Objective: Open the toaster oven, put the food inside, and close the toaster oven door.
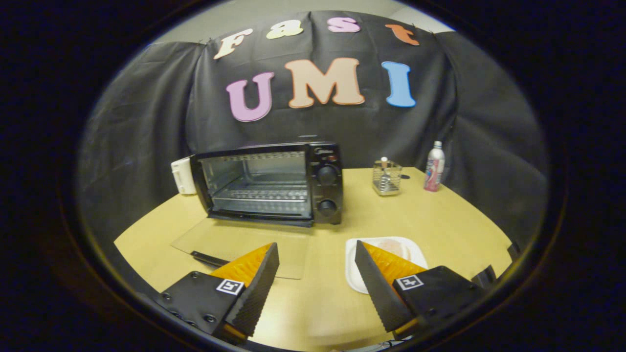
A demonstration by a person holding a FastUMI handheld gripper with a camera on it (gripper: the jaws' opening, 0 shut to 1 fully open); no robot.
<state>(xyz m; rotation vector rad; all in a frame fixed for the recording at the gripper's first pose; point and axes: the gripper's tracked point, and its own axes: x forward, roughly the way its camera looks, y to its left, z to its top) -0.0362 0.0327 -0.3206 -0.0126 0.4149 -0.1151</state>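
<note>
A black toaster oven (274, 182) stands on the wooden table (440, 220) beyond my fingers, a little to the left. Its glass door (234, 243) is folded down flat on the table, with the dark handle (208, 257) just ahead of my left finger. The wire rack inside is bare. A white square plate (415, 252) with a pale round piece of food (392, 246) lies just ahead of my right finger, which hides part of it. My gripper (317, 252) is open above the table, with nothing between its fingers.
A small wire basket (386, 178) and a pink-and-white bottle (434, 166) stand at the back right of the table. A white box-like object (183, 175) sits behind the oven's left side. The table edge curves round close on both sides.
</note>
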